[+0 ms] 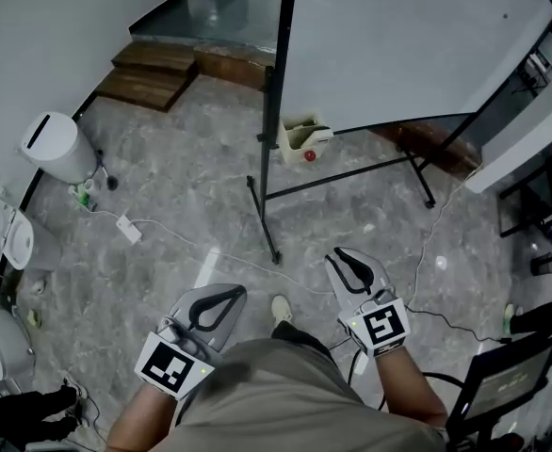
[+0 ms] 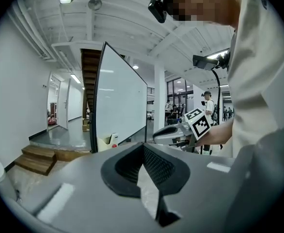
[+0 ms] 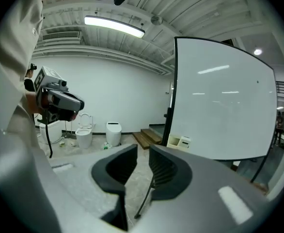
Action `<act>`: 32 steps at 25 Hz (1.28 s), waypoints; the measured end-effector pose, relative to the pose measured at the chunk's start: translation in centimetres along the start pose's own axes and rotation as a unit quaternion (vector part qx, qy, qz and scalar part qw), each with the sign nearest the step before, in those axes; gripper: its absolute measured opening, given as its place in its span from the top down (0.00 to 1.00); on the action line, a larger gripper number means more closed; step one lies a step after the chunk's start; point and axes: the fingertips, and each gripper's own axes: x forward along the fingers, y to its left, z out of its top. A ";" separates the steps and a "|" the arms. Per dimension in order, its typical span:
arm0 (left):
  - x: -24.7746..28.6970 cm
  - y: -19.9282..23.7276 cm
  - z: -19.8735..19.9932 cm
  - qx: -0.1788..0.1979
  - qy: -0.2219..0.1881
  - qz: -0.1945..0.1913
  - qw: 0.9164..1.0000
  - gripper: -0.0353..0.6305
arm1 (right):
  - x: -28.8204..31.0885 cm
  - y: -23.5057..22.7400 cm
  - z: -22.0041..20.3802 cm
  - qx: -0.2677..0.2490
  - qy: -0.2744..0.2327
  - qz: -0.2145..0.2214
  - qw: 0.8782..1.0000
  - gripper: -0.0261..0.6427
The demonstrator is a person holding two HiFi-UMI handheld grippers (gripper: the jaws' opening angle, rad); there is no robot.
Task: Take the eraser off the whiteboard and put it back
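Observation:
The whiteboard (image 1: 398, 45) stands on a black frame ahead of me, its face blank. At its lower left corner sits a cream box (image 1: 301, 136) with a white block on it and a red dot below; I cannot tell if that is the eraser. The same box shows in the left gripper view (image 2: 108, 142) and the right gripper view (image 3: 178, 141). My left gripper (image 1: 231, 293) hangs low at my left, jaws shut with nothing in them (image 2: 143, 145). My right gripper (image 1: 347, 255) is a little ahead of it, jaws apart by a narrow gap, empty (image 3: 143, 148). Both are well short of the board.
The board's black stand legs (image 1: 267, 224) run across the marble floor in front of me. A white cable and power strip (image 1: 128, 228) lie to the left, near a white bin (image 1: 57, 146) and toilets (image 1: 8, 234). Wooden steps (image 1: 154, 73) are beyond. A monitor (image 1: 507, 379) is at my right.

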 end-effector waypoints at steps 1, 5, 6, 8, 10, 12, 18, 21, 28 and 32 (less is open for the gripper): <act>0.8 0.4 0.2 -0.002 0.001 0.006 1.000 0.94 | 1.0 -1.2 -0.4 -0.003 0.002 0.002 1.000 0.85; 3.6 2.2 0.6 -0.008 0.009 0.027 1.000 0.94 | 5.3 -6.3 -1.9 -0.005 0.007 -0.003 1.000 0.80; 4.2 2.7 0.7 -0.009 0.011 0.032 0.999 0.94 | 6.4 -7.4 -2.1 -0.004 0.008 -0.005 1.000 0.79; 5.2 3.4 0.9 -0.011 0.013 0.042 0.999 0.94 | 8.4 -9.5 -2.6 -0.003 0.010 -0.011 1.000 0.76; 6.0 4.1 1.2 -0.012 0.015 0.053 0.998 0.94 | 10.3 -11.4 -3.0 -0.002 0.009 -0.019 1.000 0.73; 6.6 4.7 1.4 -0.013 0.019 0.066 0.998 0.94 | 12.3 -13.2 -3.3 -0.002 0.009 -0.027 1.000 0.69; 7.7 6.4 1.2 -0.017 0.031 0.107 0.994 0.94 | 17.8 -17.6 -4.2 0.022 -0.006 -0.053 0.998 0.58; 7.8 7.1 1.2 -0.017 0.042 0.124 0.991 0.94 | 19.9 -19.1 -4.0 0.038 -0.015 -0.062 0.997 0.55; 7.9 8.2 1.0 -0.022 0.061 0.149 0.987 0.94 | 24.0 -21.3 -4.0 0.071 -0.027 -0.072 0.995 0.49; 7.9 8.5 1.0 -0.022 0.069 0.156 0.985 0.94 | 25.5 -21.7 -4.2 0.082 -0.028 -0.073 0.994 0.49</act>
